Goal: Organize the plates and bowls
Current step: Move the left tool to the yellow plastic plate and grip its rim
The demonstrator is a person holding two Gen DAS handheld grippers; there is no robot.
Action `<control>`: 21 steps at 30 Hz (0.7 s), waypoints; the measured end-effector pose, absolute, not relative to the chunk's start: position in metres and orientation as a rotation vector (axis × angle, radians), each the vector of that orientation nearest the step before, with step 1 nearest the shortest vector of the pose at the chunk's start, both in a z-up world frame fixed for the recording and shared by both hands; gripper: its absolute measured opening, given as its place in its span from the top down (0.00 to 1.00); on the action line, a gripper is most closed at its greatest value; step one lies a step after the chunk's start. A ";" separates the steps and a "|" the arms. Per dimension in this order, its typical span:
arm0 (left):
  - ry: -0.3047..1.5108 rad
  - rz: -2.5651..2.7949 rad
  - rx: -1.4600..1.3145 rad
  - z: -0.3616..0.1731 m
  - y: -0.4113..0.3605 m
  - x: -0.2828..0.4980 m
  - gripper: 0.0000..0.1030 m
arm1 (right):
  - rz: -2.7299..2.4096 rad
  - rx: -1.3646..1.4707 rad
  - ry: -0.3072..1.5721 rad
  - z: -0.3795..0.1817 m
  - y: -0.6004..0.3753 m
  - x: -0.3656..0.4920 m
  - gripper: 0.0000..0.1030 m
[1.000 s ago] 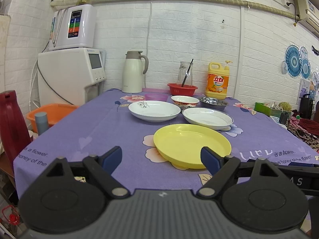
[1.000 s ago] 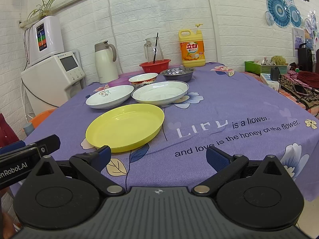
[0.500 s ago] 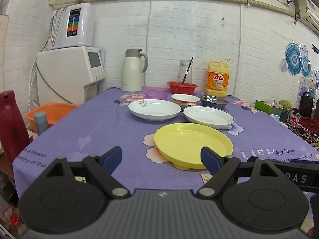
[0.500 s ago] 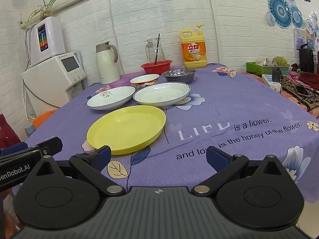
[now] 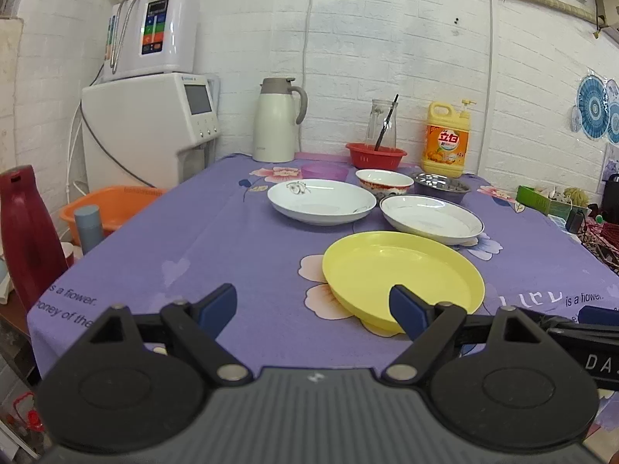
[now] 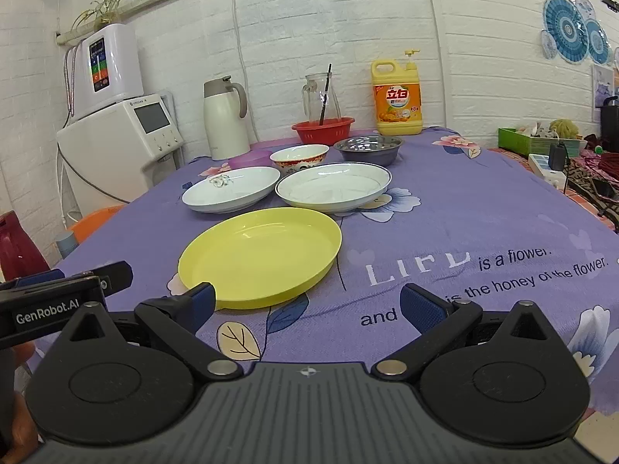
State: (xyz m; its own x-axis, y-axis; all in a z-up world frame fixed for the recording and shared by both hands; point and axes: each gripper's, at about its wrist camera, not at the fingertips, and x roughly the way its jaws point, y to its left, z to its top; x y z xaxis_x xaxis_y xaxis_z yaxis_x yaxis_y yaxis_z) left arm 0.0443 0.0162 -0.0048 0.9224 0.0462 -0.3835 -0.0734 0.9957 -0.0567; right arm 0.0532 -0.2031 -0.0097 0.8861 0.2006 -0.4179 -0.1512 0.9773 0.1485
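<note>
A yellow plate [image 5: 402, 274] [image 6: 261, 257] lies nearest on the purple tablecloth. Behind it are a white plate with a flower print [image 5: 321, 201] [image 6: 231, 194] and a white plate with a dark rim [image 5: 431, 218] [image 6: 333, 191]. Further back stand a patterned bowl [image 5: 384, 183] [image 6: 300, 157], a steel bowl [image 5: 441, 188] [image 6: 367, 150] and a small purple bowl [image 5: 324, 171] [image 6: 249, 160]. My left gripper [image 5: 313, 307] is open and empty, just short of the yellow plate. My right gripper [image 6: 307, 305] is open and empty at the plate's near edge.
At the back stand a cream thermos jug [image 5: 276, 120], a red basket [image 5: 375, 154] with a glass jug, and a yellow detergent bottle [image 5: 447, 143]. A white appliance [image 5: 151, 131], an orange basin [image 5: 112, 205] and a red flask [image 5: 25, 232] are left of the table.
Both grippers have moved forward toward the table; the dishes look larger and closer. Both stay open. No dish has moved.
</note>
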 end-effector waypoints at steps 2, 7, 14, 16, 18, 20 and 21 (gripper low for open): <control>0.410 0.064 -0.066 -0.005 0.015 0.054 0.18 | 0.184 0.117 0.457 -0.011 -0.205 0.059 0.00; 0.466 0.060 -0.059 -0.005 0.015 0.081 0.18 | 0.194 0.141 0.493 -0.014 -0.211 0.083 0.00; 0.554 0.026 -0.114 -0.006 0.030 0.132 0.18 | 0.173 0.139 0.573 -0.024 -0.219 0.136 0.00; 0.583 0.011 -0.119 -0.009 0.031 0.149 0.18 | 0.190 0.136 0.604 -0.028 -0.218 0.152 0.00; 0.609 -0.015 -0.117 -0.012 0.031 0.168 0.18 | 0.200 0.122 0.631 -0.031 -0.214 0.166 0.00; 0.628 -0.032 -0.114 -0.016 0.030 0.183 0.18 | 0.212 0.102 0.643 -0.032 -0.210 0.179 0.00; 0.637 -0.036 -0.113 -0.018 0.029 0.189 0.18 | 0.215 0.092 0.650 -0.032 -0.208 0.185 0.00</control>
